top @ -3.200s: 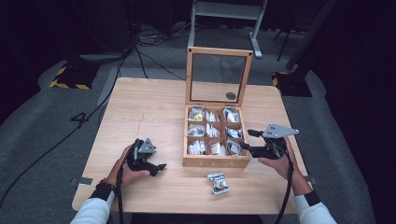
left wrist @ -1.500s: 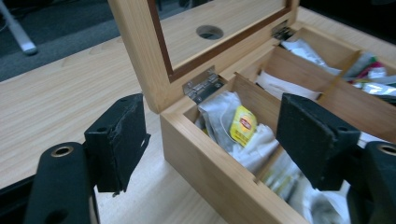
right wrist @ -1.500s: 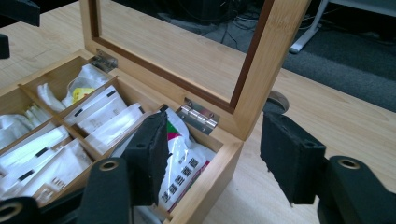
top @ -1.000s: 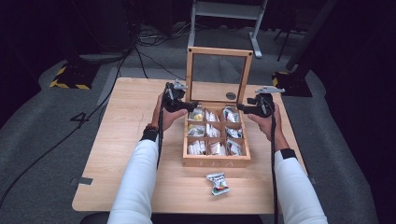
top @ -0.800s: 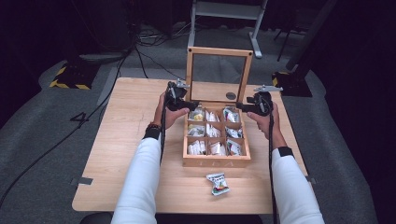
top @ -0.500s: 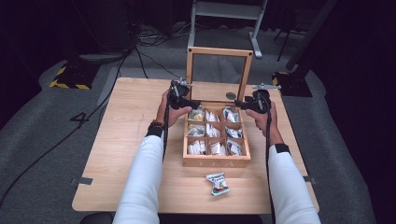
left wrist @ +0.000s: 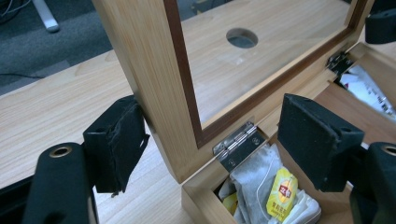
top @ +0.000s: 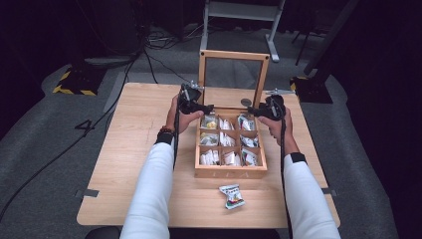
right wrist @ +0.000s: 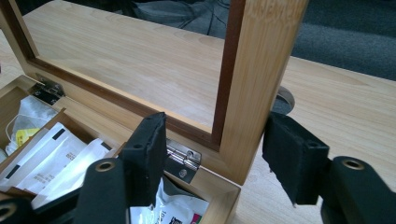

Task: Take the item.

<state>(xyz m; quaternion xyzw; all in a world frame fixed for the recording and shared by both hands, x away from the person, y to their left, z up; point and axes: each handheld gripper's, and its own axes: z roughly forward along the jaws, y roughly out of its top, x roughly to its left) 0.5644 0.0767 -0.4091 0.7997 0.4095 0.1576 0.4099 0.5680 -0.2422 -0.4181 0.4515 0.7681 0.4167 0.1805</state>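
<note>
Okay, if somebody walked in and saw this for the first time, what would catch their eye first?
Mid-table stands a wooden tea box with its glass-paned lid upright and its compartments full of tea bags. The left gripper and right gripper each straddle a lower corner of the lid frame near the hinges, jaws having just been closing around the wood. One loose tea packet lies on the table's near edge.

A light wooden table stands on grey carpet floor, lit brightly from above while the room beyond falls into darkness. At eleven o'clock, black cables trail over the floor beside a yellow-and-black striped base. At twelve o'clock stands a grey metal frame. At two o'clock, a dark pole slants up from another base.
</note>
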